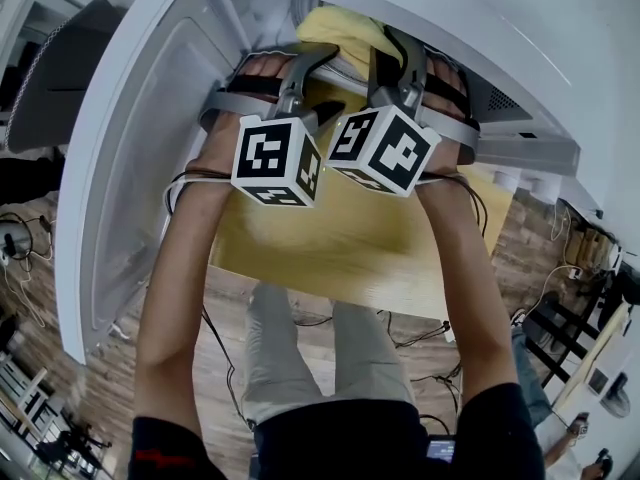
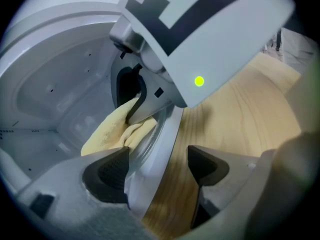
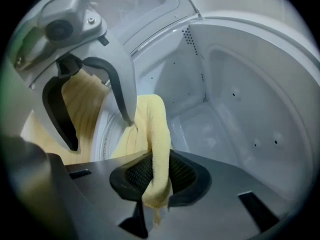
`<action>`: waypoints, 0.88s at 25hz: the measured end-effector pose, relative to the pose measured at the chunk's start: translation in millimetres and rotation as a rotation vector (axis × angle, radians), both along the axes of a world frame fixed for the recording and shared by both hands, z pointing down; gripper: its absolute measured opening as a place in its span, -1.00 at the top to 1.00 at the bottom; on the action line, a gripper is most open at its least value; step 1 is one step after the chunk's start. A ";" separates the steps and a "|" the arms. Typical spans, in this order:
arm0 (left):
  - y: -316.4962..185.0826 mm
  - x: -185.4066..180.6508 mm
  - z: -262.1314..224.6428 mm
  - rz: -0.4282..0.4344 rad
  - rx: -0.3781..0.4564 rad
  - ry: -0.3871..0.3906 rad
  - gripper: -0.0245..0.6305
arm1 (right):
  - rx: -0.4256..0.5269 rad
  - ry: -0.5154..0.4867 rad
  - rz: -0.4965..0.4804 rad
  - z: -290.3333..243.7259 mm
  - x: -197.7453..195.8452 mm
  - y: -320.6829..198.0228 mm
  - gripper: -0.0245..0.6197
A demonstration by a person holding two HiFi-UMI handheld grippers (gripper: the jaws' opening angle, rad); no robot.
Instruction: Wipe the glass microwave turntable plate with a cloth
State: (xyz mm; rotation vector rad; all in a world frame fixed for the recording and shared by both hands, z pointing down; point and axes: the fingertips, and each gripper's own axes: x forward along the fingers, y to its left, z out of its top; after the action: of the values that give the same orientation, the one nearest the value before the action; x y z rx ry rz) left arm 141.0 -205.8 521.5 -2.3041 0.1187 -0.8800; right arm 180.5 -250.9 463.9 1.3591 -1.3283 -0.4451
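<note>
Terry cloth (image 3: 152, 129), soft yellow, pinched flat in right gripper (image 3: 155, 176), lies against round clear-glass turntable plate (image 2: 162, 139). Left gripper (image 2: 157, 166) jaws apart; plate rim stands between them, touching one pad.

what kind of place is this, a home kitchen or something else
Probably a workroom or lab rather than a home kitchen: an open microwave sits on a plain wooden table, and loose cables trail across the floor.
</note>
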 end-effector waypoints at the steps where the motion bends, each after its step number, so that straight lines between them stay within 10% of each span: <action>1: -0.2 -0.1 -0.2 0.000 0.000 0.000 -0.19 | -0.010 0.010 -0.002 0.8 0.3 -1.3 0.71; 22: 1.5 -2.8 -1.6 -0.014 0.015 0.023 -0.18 | -0.015 0.037 -0.057 3.4 2.0 -27.9 0.72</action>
State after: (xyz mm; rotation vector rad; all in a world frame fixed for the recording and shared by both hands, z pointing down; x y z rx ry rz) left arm 138.1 -204.4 520.0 -2.3027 0.1513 -0.8573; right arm 182.4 -278.8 467.3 1.2966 -1.3401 -0.4958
